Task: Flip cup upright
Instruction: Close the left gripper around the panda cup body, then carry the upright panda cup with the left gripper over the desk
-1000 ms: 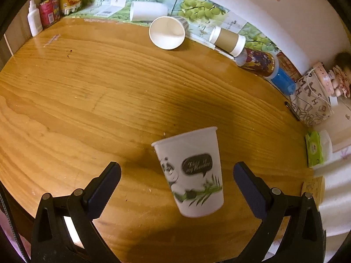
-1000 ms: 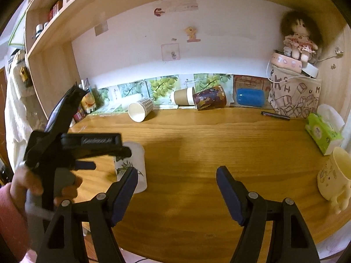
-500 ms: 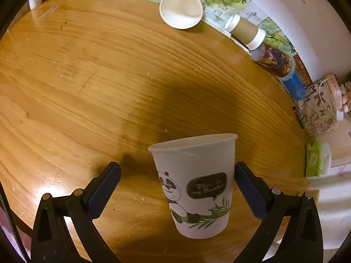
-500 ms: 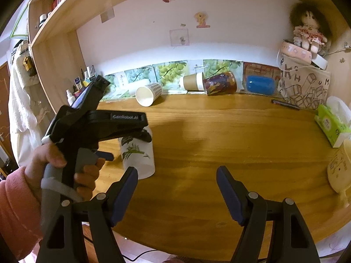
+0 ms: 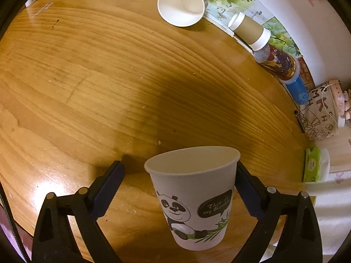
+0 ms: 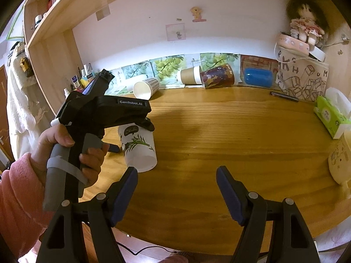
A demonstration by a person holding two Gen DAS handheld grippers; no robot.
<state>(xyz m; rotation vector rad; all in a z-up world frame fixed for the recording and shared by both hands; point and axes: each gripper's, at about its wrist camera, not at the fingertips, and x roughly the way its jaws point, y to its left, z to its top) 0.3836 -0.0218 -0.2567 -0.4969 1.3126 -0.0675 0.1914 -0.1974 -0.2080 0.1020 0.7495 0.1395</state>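
Cup (image 5: 193, 197), a white paper one printed with a panda, sat between the fingers of the left gripper (image 5: 178, 183), its open mouth facing away from the camera and nothing visible inside it. The right finger (image 5: 248, 192) lay against its side while the left finger stood apart, so the jaws were spread, not clamped. In the right wrist view the cup (image 6: 139, 149) hung tilted just above the table (image 6: 219, 142), the gripper body hiding its upper part. The right gripper (image 6: 176, 191) hovered released, nothing between its fingers. At the back wall a white cup (image 5: 181, 5), a brown cup (image 5: 249, 31) and a dark printed cup (image 5: 278, 63) lay on their sides; the white one looked empty, the others' insides could not be seen. A yellow mug (image 6: 341, 157) was cut off at the frame edge.
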